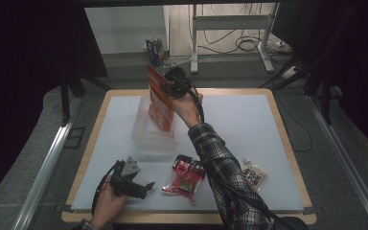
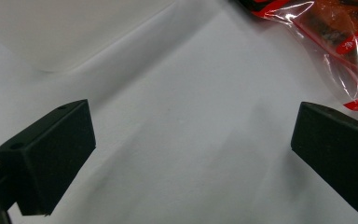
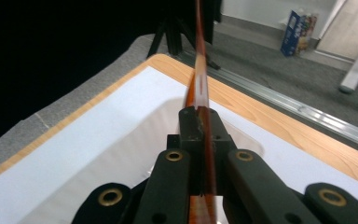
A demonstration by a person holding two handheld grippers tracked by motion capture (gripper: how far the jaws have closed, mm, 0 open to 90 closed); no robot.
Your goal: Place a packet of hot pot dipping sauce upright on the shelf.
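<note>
My right gripper (image 1: 168, 85) is shut on an orange-red snack packet (image 1: 159, 100) and holds it upright over a clear plastic bin (image 1: 146, 136) in the middle of the table. In the right gripper view the packet (image 3: 199, 70) is seen edge-on, pinched between the jaws, with the bin (image 3: 135, 140) below. My left gripper (image 1: 143, 186) rests open near the table's front edge, with nothing between its fingers (image 2: 51, 154). A red snack packet (image 1: 186, 177) lies just right of it, and its corner (image 2: 335, 37) reaches into the left gripper view.
A small white packet with dark print (image 1: 255, 175) lies at the front right. The white mat (image 1: 249, 124) covers a wooden table (image 1: 287, 143). Beyond the far edge stand a blue carton (image 1: 155, 50) on the floor and desk legs (image 1: 194, 43).
</note>
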